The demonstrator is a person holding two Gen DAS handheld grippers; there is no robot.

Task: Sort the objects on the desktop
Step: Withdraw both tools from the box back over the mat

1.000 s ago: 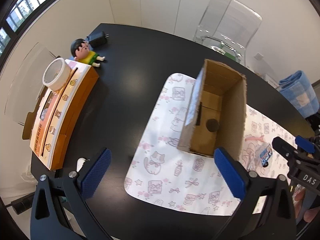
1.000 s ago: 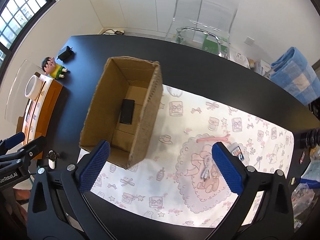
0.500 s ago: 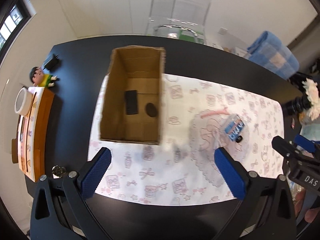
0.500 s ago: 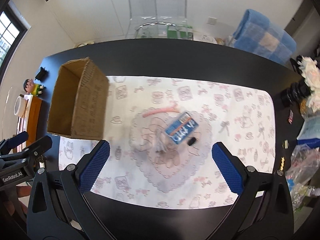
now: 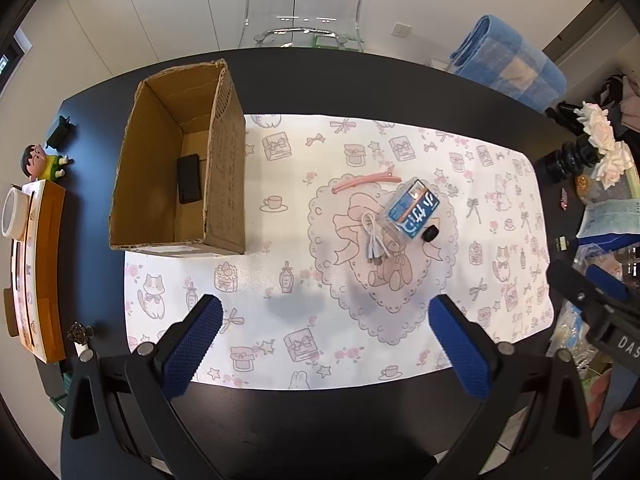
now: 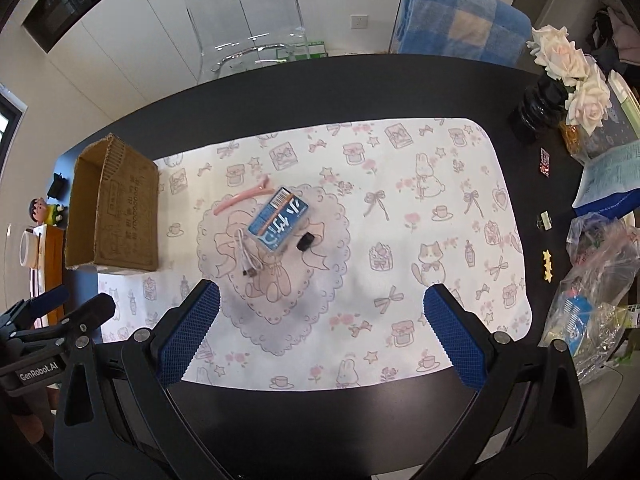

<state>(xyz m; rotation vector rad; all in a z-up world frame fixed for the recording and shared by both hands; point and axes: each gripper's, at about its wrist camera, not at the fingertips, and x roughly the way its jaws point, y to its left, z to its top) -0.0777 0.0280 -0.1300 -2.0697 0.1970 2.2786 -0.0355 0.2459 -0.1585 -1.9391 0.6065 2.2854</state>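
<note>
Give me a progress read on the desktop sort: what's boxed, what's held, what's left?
Done: one flat black device lies inside the cardboard box. In hand: nothing; the left hand-held gripper and right hand-held gripper are both open and empty above the mat. Left: the pink hair clip, blue-labelled clear box, white cable and small black block, clustered on the mat's heart print.

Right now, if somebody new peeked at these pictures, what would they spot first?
Probably the pink-and-white mat with cartoon cats and bows, spread across the dark table. In its middle lies a little heap: a blue box, a white cable, a pink clip and a small black thing. At the mat's left end stands an open carton with a black item inside.
</note>
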